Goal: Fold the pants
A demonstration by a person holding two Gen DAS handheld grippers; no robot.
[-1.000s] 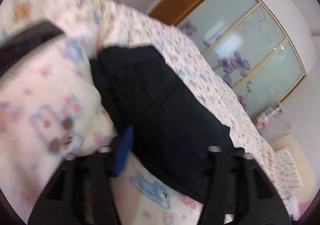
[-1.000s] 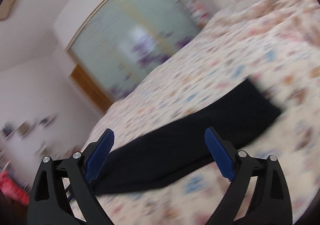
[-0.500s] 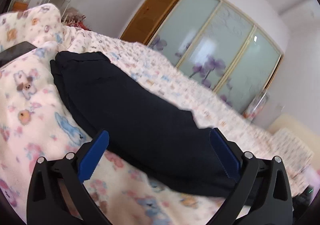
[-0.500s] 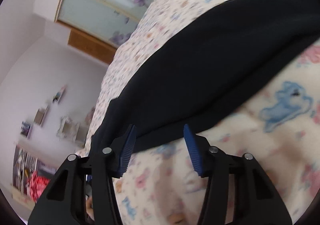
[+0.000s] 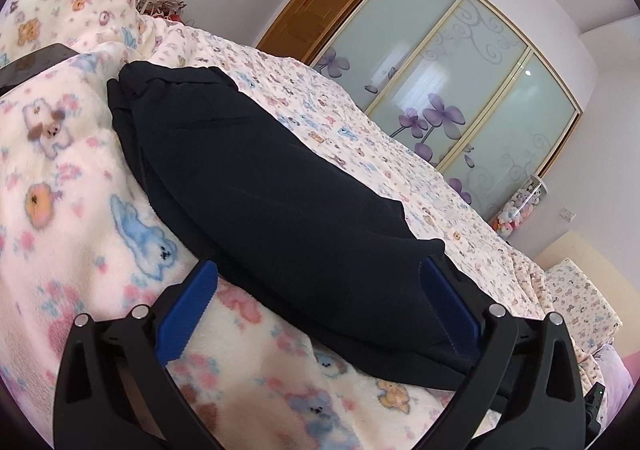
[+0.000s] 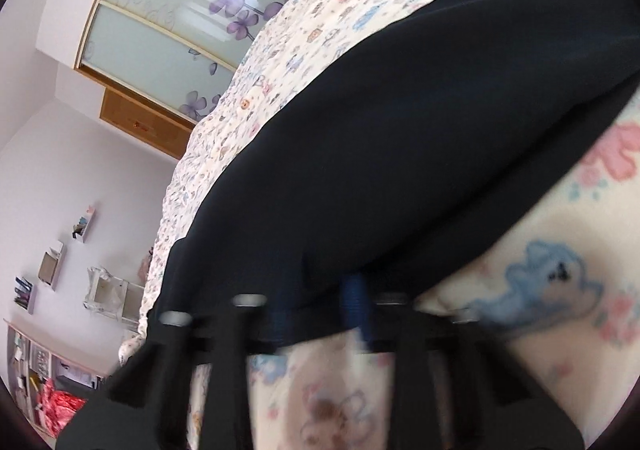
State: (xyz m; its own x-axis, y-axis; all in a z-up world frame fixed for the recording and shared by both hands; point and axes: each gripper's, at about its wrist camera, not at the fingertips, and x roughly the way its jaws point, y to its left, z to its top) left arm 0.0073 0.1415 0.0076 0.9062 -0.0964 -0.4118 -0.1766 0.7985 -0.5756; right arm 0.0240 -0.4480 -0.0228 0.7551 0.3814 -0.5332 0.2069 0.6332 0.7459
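Observation:
The dark navy pants (image 5: 280,186) lie lengthwise on a fleece blanket (image 5: 68,186) with cartoon animals, folded in half along the legs. My left gripper (image 5: 320,302) is open, its blue pads on either side of the near end of the pants, the right pad against the cloth edge. In the right wrist view the pants (image 6: 400,138) fill the middle. My right gripper (image 6: 320,314) is blurred, its blue pads close together at the pants' near edge, with cloth between them as far as I can see.
A bed sheet (image 5: 360,122) with small prints stretches beyond the pants. A wardrobe (image 5: 460,62) with frosted flower doors and a wooden door (image 5: 316,6) stand behind. A dark flat object (image 5: 32,64) lies on the blanket at far left. Shelves (image 6: 52,266) hang on the wall.
The left gripper has opened wide and moved closer to the pants' end. The right gripper has moved in to the pants' edge and its pads have closed from wide open to nearly together.

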